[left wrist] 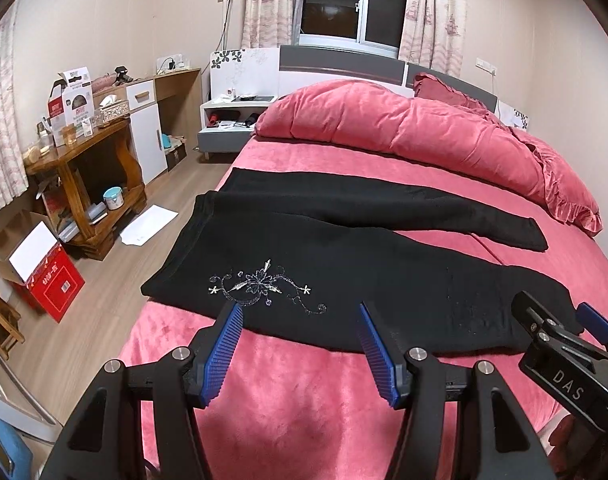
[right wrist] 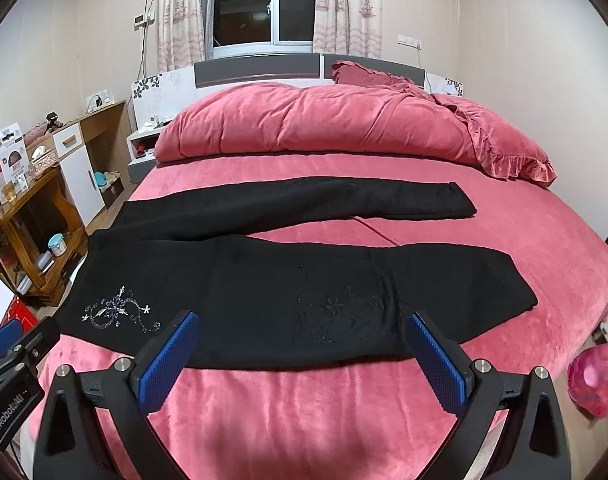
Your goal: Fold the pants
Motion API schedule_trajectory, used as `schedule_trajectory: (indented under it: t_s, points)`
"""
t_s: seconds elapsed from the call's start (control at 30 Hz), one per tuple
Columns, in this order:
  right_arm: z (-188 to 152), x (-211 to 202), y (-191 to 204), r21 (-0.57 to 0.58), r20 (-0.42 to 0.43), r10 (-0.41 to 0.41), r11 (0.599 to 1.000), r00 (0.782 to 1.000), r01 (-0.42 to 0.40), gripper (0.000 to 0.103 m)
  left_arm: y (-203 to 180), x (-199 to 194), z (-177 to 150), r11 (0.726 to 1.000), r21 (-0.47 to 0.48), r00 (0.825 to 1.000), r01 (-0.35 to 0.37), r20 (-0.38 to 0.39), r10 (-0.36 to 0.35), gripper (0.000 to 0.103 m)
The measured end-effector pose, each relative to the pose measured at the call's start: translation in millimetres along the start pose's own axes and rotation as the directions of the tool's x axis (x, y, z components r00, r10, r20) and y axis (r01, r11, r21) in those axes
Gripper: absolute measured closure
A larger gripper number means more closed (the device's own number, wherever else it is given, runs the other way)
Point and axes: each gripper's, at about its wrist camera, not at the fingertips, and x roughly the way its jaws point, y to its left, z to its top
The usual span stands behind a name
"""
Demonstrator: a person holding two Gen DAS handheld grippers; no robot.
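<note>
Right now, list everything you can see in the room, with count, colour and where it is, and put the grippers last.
pants: one, black, spread flat across the bed, legs apart, silver embroidery near the waist
bed sheet: one, pink, under the pants
duvet: one, pink, heaped at the headboard
pillow: one, dark pink, ruffled, against the headboard
wooden table: one, brown, left of the bed, cluttered
red box: one, on the floor, flap open
left gripper: open, above the near pants edge
right gripper: open, above the near pants edge
</note>
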Motion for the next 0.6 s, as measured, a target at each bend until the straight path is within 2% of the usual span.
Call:
schedule_trajectory:
  t_s: [0.6]
  points:
    - [-4.2, 5.5, 2.7, -0.01, -0.018, -0.001, 1.0, 1.0, 0.0, 0.0, 3.1, 7.1, -3.4, 1.0, -0.011, 1.0, -0.018, -0.019, 0.017, 0.043]
